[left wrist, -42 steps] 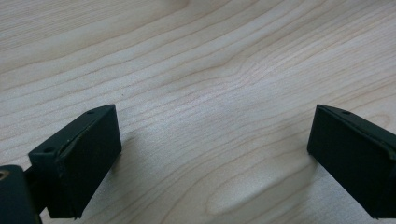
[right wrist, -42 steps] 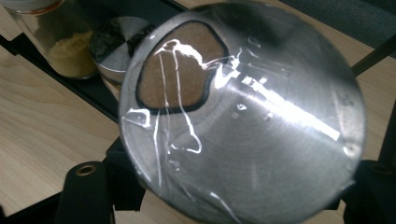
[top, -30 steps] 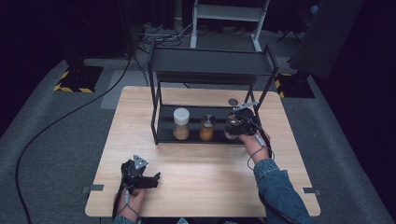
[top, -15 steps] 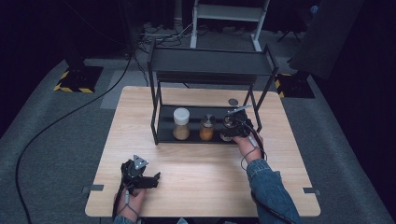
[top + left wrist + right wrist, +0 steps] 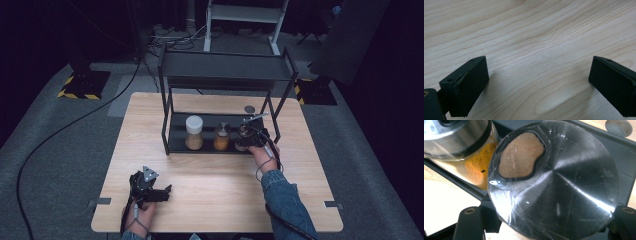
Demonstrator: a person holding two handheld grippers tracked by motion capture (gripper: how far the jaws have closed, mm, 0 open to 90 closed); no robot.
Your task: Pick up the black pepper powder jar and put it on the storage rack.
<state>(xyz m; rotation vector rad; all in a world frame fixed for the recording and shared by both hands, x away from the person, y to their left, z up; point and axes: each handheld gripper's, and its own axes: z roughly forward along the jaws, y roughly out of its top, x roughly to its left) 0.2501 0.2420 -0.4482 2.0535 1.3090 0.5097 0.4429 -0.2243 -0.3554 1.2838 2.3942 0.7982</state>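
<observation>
High view: on a wooden table (image 5: pixel 215 175) stands a black rack (image 5: pixel 220 142); the right gripper (image 5: pixel 248 139) grips a spice jar (image 5: pixel 243 137) at the right end of its lower shelf, beside two others.

Left gripper view: the left gripper (image 5: pixel 536 82) gapes wide over bare wood, holding nothing.

Right gripper view: jaws pinch below the jar's steel lid (image 5: pixel 564 185) — it could bump the orange-filled jar (image 5: pixel 471 167) alongside, or slip.
</observation>
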